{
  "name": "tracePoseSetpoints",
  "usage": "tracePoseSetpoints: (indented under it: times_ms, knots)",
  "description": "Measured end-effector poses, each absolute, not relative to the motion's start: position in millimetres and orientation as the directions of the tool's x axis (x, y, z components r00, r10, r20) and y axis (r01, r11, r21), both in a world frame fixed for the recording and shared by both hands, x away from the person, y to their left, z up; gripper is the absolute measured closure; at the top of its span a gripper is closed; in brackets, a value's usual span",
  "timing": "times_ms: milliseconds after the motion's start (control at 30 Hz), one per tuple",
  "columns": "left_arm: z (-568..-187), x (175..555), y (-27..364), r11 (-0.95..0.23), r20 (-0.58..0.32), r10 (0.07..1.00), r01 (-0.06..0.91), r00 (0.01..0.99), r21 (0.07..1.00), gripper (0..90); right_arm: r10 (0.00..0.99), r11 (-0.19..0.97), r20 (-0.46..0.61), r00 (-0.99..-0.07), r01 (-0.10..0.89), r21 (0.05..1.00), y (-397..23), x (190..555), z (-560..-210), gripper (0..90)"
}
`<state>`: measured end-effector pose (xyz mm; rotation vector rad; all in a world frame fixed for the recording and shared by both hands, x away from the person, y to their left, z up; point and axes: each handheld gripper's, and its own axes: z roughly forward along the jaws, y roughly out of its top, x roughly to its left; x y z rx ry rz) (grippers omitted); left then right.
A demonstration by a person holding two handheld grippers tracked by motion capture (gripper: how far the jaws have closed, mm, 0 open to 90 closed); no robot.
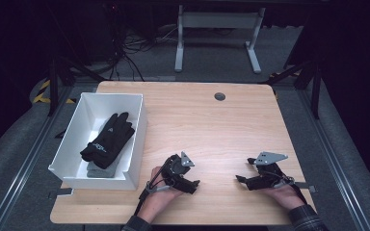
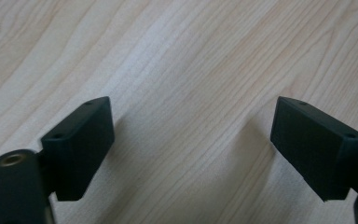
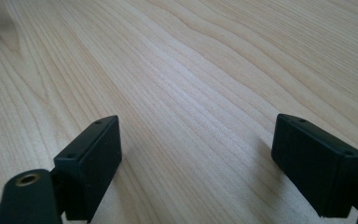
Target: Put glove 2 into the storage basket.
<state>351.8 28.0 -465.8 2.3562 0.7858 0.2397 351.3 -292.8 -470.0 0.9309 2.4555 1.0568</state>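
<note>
With both my claws, left gripper (image 1: 194, 185) and right gripper (image 1: 241, 180), gaping empty on the bare table (image 1: 212, 125), the black glove (image 1: 108, 139) already lies in the white bin (image 1: 134, 144) at ten o'clock, so I judge nothing is left but resting.

Bare light wooden tabletop (image 1: 212, 125) lies open ahead of and between the black fingers (image 2: 81, 144) of both grippers, jaws spread wide with nothing between them. Well off to the left fingers' far left, the white rectangular plastic bin (image 1: 135, 139) walls that side.
</note>
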Motion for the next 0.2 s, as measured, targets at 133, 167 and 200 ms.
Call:
tracePoseSetpoints:
  times_ms: [133, 167, 200]
  knots:
    - [-467.4, 350.9, 27.7, -0.631, -0.016, 0.579, 0.461, 0.815, 0.624, 8.1, 0.671, 0.517, -0.026, -0.741, 0.443, 0.733, -292.8, 351.3, -470.0, 16.3]
    - [-469.8, 351.4, 28.4, -0.630, -0.019, 0.567, 0.448, 0.823, 0.634, 5.9, 0.670, 0.517, -0.027, -0.742, 0.441, 0.733, -293.0, 351.3, -470.1, 16.3]
    - [-469.8, 351.4, 28.4, -0.630, -0.019, 0.567, 0.448, 0.823, 0.634, 4.1, 0.670, 0.517, -0.027, -0.742, 0.441, 0.733, -293.0, 351.3, -470.1, 16.3]
